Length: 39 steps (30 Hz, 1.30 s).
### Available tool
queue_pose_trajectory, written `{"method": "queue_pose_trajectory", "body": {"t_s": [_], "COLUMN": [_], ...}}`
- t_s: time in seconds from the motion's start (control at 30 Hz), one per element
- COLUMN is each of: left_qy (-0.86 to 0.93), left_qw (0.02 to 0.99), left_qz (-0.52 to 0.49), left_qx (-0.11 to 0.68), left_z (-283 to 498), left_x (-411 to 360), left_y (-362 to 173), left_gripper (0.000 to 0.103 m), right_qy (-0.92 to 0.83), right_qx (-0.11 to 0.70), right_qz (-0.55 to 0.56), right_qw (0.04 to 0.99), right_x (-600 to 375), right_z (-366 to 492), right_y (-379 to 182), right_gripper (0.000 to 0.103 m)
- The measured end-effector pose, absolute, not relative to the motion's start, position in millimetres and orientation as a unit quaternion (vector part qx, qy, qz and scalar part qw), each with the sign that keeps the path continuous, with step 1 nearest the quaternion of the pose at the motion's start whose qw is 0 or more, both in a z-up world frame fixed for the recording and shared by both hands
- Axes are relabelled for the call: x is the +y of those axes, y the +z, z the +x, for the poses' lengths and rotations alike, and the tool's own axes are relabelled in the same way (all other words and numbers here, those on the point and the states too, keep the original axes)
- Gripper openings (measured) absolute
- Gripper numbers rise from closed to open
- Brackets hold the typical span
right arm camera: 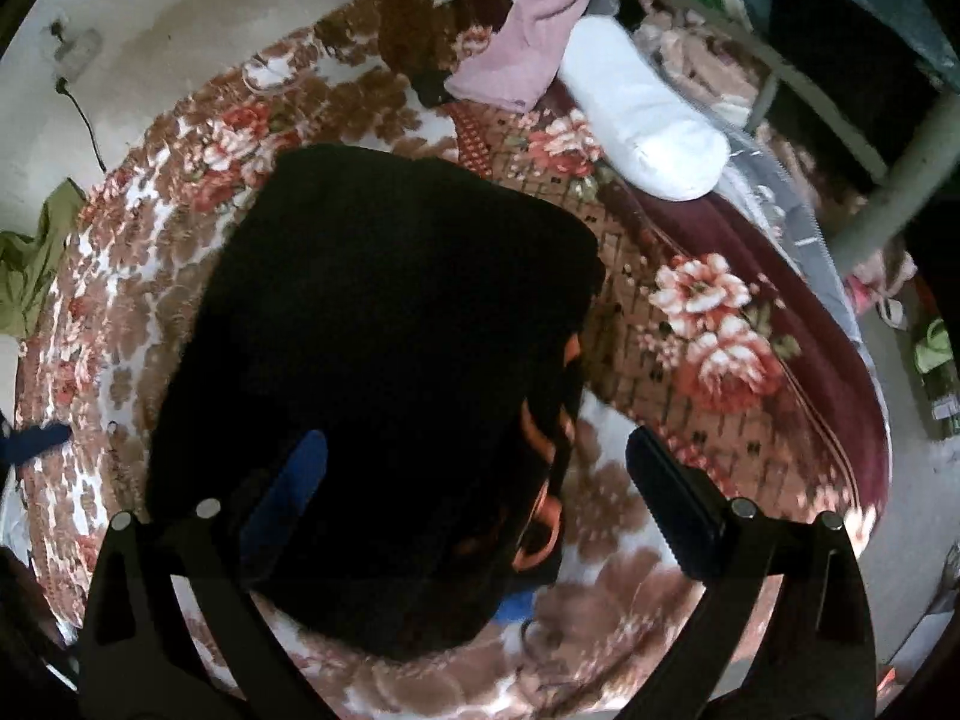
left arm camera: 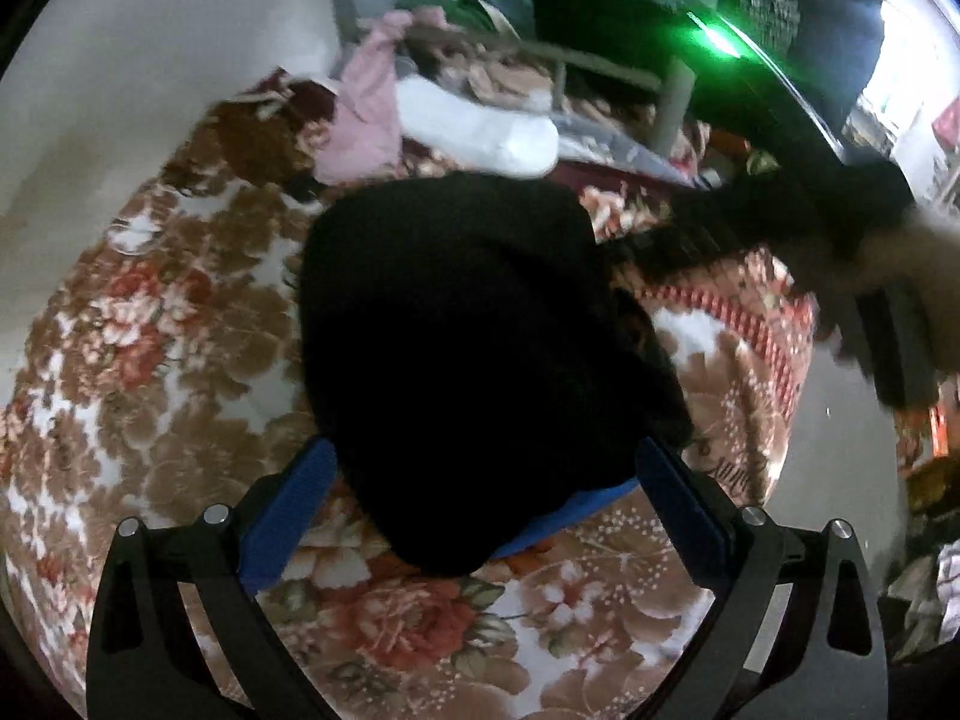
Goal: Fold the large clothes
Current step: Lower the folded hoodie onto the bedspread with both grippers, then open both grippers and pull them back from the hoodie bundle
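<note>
A folded black garment (left arm camera: 468, 348) lies on a floral blanket (left arm camera: 156, 360) that covers the bed. My left gripper (left arm camera: 486, 480) is open above its near edge, with the blue-padded fingers on either side of the cloth. A bit of blue fabric (left arm camera: 576, 510) shows under the garment's near edge. In the right wrist view the same black garment (right arm camera: 384, 360) has orange markings (right arm camera: 540, 420) along its right edge. My right gripper (right arm camera: 474, 474) is open above its near right part, left finger over the cloth, right finger over the blanket (right arm camera: 708, 330).
A white pillow (right arm camera: 648, 120) and a pink cloth (right arm camera: 528, 42) lie at the far end of the bed. A grey metal frame (right arm camera: 888, 192) stands at the right. Green cloth (right arm camera: 30, 264) lies at the left edge by the white wall. The other gripper with a hand (left arm camera: 888, 276) is blurred at right.
</note>
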<state>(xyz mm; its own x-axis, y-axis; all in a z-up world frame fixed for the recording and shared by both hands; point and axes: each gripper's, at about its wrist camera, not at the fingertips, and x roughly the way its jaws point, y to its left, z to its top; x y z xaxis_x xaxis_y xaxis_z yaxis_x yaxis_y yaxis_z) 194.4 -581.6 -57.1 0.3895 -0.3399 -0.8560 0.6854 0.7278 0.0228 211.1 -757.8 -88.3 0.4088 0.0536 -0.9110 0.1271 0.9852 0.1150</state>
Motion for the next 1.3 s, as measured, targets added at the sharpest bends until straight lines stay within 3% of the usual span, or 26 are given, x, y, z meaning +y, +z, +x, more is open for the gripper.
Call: {"method": "queue_pose_trajectory", "body": {"t_s": [0.3, 0.47, 0.83, 1.3], "left_qy": [-0.313, -0.316, -0.234, -0.204], "left_qw": [0.811, 0.822, 0.865, 0.875], "left_qz": [0.126, 0.151, 0.137, 0.148], "left_qx": [0.477, 0.448, 0.423, 0.412], "left_z": [193.7, 178.2, 156.8, 139.0], "left_x": [-531.9, -518.3, -517.7, -548.4], "left_y": [-24.7, -12.6, 22.9, 19.9], "left_gripper": [0.098, 0.098, 0.098, 0.098], "right_qy": [-0.049, -0.075, -0.043, -0.020], "right_qx": [0.485, 0.468, 0.438, 0.445], "right_qz": [0.115, 0.106, 0.102, 0.105], "right_qw": [0.866, 0.874, 0.892, 0.889], "right_x": [-718.4, -695.4, -701.8, -727.6], "right_z": [145.4, 112.3, 74.7, 62.7], "right_y": [-23.2, 4.4, 22.8, 9.5], "right_gripper": [0.098, 0.098, 0.098, 0.098]}}
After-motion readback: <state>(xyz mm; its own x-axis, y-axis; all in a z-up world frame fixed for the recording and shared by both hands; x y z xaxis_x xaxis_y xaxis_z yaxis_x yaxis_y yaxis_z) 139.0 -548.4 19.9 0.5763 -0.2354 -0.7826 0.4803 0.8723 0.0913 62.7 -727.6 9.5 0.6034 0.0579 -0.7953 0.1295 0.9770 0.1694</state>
